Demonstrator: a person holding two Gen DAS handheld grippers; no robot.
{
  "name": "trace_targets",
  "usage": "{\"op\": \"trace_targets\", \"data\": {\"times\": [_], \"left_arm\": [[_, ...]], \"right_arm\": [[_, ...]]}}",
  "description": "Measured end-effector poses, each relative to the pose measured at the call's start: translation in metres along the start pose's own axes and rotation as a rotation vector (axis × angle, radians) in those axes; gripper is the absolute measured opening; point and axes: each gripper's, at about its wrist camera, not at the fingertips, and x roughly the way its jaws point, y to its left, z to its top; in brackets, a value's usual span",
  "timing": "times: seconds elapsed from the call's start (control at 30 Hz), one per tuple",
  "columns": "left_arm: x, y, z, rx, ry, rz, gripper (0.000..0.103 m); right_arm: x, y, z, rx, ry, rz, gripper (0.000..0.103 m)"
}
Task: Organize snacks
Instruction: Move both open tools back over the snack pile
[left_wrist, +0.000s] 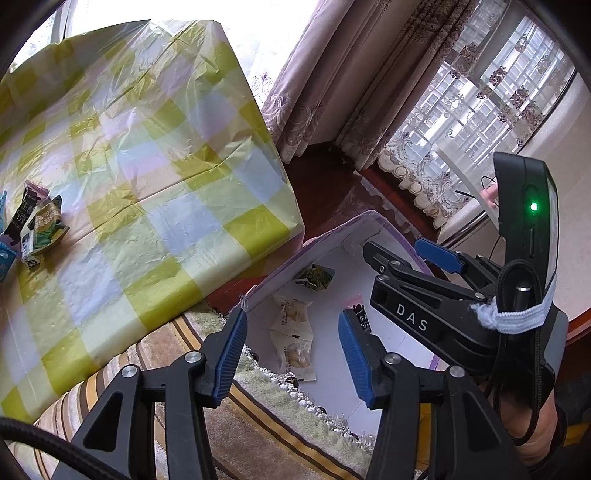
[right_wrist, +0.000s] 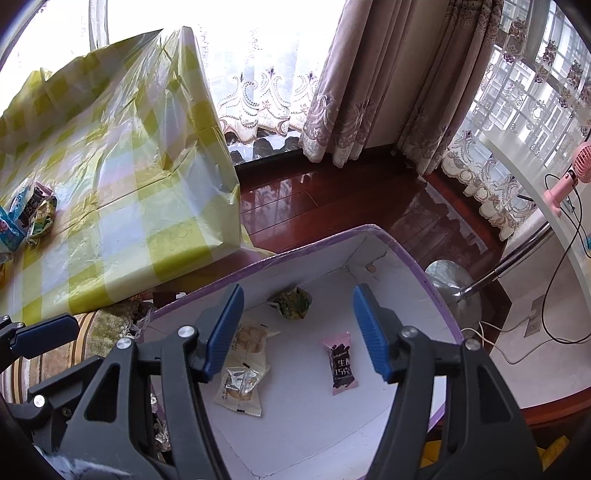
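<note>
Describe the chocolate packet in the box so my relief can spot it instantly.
Find the white box with the purple rim on the floor beside the checkered table. The chocolate packet lies flat on its right side, apart from the others: pink ends, dark middle, while its neighbours are cream or green.

I'm in a home, a living room by the look of it: embroidered curtains (right_wrist: 354, 85) hang at the upper right, polished wood floor (right_wrist: 332, 199) at centre, a checked cloth on the bench (right_wrist: 122, 206) at left, a fringed rug (left_wrist: 258, 417) at bottom.
</note>
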Motion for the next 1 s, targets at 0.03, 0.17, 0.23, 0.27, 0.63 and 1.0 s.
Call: {"op": "trace_targets", "data": {"times": [0.03, 0.17, 0.23, 0.27, 0.63, 1.0], "left_arm": [[-0.001, 0.002, 0.0, -0.006, -0.002, 0.004, 0.053], [-0.007, 0.015, -0.002, -0.045, -0.017, 0.021, 0.053], [-0.012, 0.023, -0.004, -0.064, -0.029, 0.038, 0.053], [-0.015, 0.029, -0.004, -0.077, -0.035, 0.046, 0.053], [-0.057, 0.098, -0.023, -0.254, -0.114, 0.148, 0.053], [-0.139, 0.2, -0.086, -0.546, -0.242, 0.352, 0.053]], "right_arm": [[0.0, 0.001, 0.001, 0.003, 0.0, 0.006, 0.065], [-0.004, 0.008, 0.003, 0.015, -0.002, 0.042, 0.067], [-0.006, 0.014, 0.004, 0.019, -0.004, 0.065, 0.068], [-0.007, 0.017, 0.004, 0.02, -0.004, 0.079, 0.068], [-0.02, 0.068, 0.004, 0.005, 0.038, 0.234, 0.068], [-0.025, 0.132, -0.005, -0.088, 0.061, 0.323, 0.068]]}}
